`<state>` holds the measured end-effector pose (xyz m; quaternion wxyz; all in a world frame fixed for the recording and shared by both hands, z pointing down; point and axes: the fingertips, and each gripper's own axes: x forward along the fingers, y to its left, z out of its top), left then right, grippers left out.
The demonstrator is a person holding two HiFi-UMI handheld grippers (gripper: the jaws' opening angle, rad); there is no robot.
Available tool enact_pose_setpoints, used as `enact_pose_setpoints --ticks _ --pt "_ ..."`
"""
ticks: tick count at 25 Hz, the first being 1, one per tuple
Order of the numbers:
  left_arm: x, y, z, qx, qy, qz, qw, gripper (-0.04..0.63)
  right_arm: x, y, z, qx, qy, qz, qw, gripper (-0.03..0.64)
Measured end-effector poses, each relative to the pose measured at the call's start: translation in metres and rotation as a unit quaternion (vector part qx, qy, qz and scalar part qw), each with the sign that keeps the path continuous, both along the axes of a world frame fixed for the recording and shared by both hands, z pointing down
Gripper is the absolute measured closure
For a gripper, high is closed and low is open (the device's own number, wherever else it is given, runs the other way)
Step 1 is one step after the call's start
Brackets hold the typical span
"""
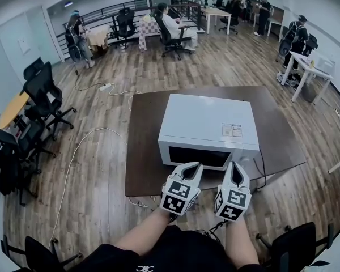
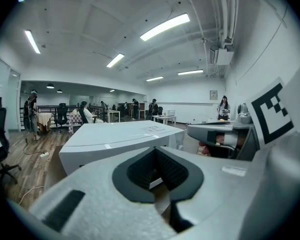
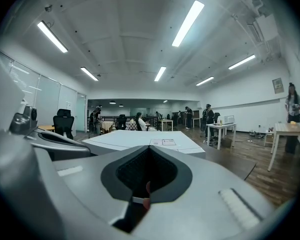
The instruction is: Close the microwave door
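A white microwave [image 1: 207, 123] stands on a dark brown table [image 1: 144, 152]. Its door with the dark window [image 1: 195, 157] lies flush with the front. My left gripper [image 1: 196, 167] is shut and empty, with its tips just in front of the window's lower edge. My right gripper [image 1: 236, 166] is also shut and empty, by the control panel end of the front. In the left gripper view the microwave's top [image 2: 120, 135] shows beyond the shut left gripper [image 2: 157, 154]. The right gripper view shows the same top [image 3: 140, 139] past the shut right gripper [image 3: 147, 151].
A black cord [image 1: 263, 170] runs off the microwave's right side along the table. White cables [image 1: 82, 146] trail over the wooden floor at left. Office chairs [image 1: 42, 95] stand at far left, a white table [image 1: 306, 67] at far right, and people sit and stand at the back.
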<state>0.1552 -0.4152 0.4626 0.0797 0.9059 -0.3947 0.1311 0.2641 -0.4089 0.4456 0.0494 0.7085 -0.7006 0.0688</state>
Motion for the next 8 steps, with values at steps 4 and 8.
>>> enact_pose_setpoints --ticks 4,8 --pt "0.0046 0.0041 -0.0001 0.003 -0.002 0.009 1.0 0.588 -0.0013 0.0019 0.0042 -0.004 0.004 0.001 1.0 0.611" --pt "0.0029 0.0064 -0.0006 0.003 -0.001 0.011 0.9999 0.588 -0.0027 0.0053 0.0023 -0.005 0.006 0.004 1.0 0.611"
